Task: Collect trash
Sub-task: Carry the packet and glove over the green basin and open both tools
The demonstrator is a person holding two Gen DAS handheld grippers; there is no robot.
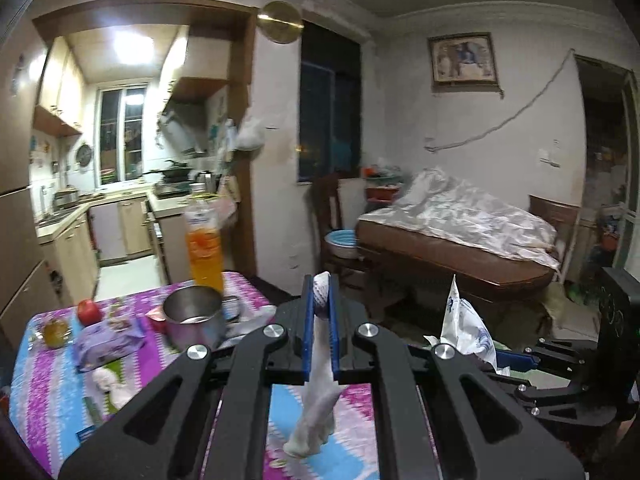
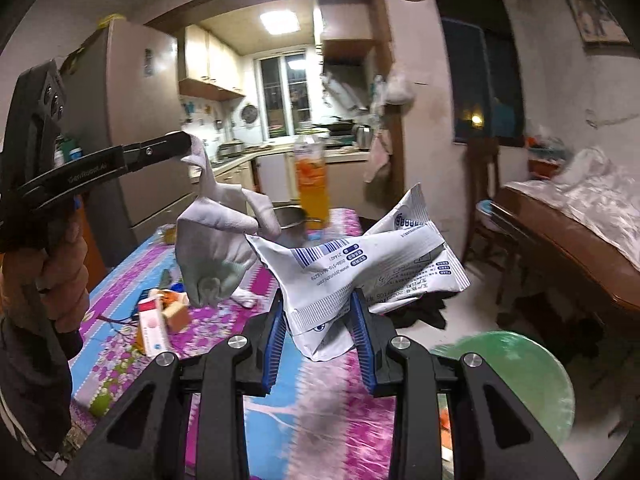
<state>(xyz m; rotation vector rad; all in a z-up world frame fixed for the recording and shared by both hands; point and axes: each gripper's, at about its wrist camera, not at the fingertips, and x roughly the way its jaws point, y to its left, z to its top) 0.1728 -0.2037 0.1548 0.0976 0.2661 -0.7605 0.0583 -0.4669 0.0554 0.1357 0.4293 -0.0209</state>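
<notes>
My left gripper (image 1: pixel 321 300) is shut on a white crumpled tissue (image 1: pixel 318 408) that hangs down above the table. It also shows in the right wrist view (image 2: pixel 188 146) at the left, with the tissue (image 2: pixel 216 256) dangling. My right gripper (image 2: pixel 318 320) is shut on a crumpled white wrapper with blue print (image 2: pixel 360 268), held above the table's right edge. The wrapper also shows in the left wrist view (image 1: pixel 466 330). A green bin (image 2: pixel 516 376) sits low at the right, beside the table.
The table with a purple and blue cloth (image 1: pixel 48 400) holds an orange juice bottle (image 1: pixel 205 248), a steel mug (image 1: pixel 196 316), a purple tissue pack (image 1: pixel 108 340), a red apple (image 1: pixel 89 312) and a small pink carton (image 2: pixel 152 330). A bed (image 1: pixel 460 236) stands at the right.
</notes>
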